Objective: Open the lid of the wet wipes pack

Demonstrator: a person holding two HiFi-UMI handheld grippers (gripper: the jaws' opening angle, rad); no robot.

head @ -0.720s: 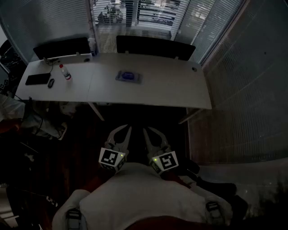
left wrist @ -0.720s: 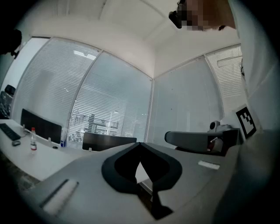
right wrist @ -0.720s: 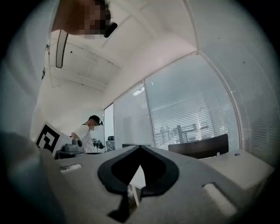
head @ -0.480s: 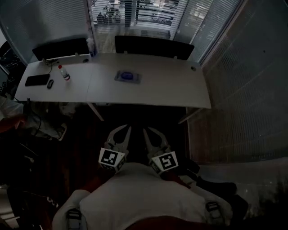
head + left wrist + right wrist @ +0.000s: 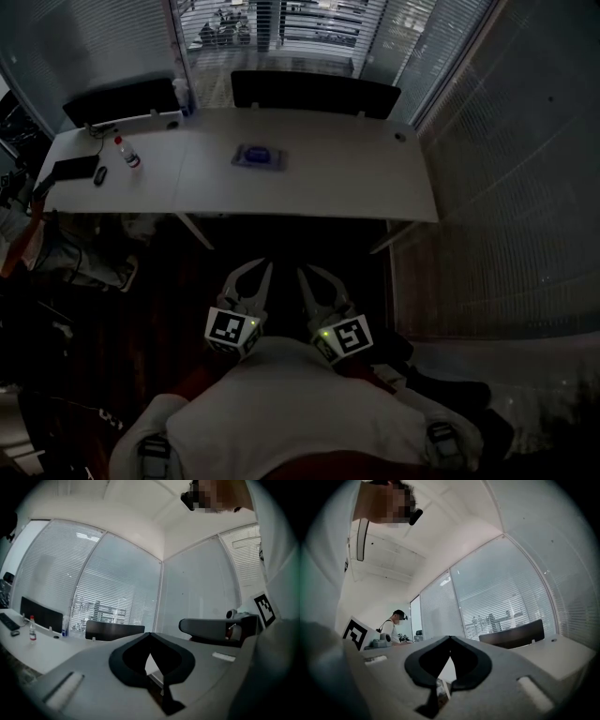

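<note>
The wet wipes pack (image 5: 259,157), a flat pale pack with a blue lid, lies near the middle of the white table (image 5: 337,183), its lid down as far as the dim head view shows. Both grippers hang close to my body, well short of the table's near edge and over the dark floor. The left gripper (image 5: 255,272) is shut and empty, its jaws meeting at the tip (image 5: 150,634). My right gripper (image 5: 314,275) is likewise shut with nothing between its jaws (image 5: 450,638). In both gripper views the pack is out of sight.
A small spray bottle (image 5: 122,153), a dark flat device (image 5: 73,169) and a mouse (image 5: 98,175) sit at the table's left end. Two black chair backs (image 5: 314,94) stand behind the table, before blinds. A person (image 5: 28,234) is at the left edge.
The grippers have stayed where they were. The head view has shifted a little, so the table's things sit slightly further left. The person at the left edge has moved an arm.
</note>
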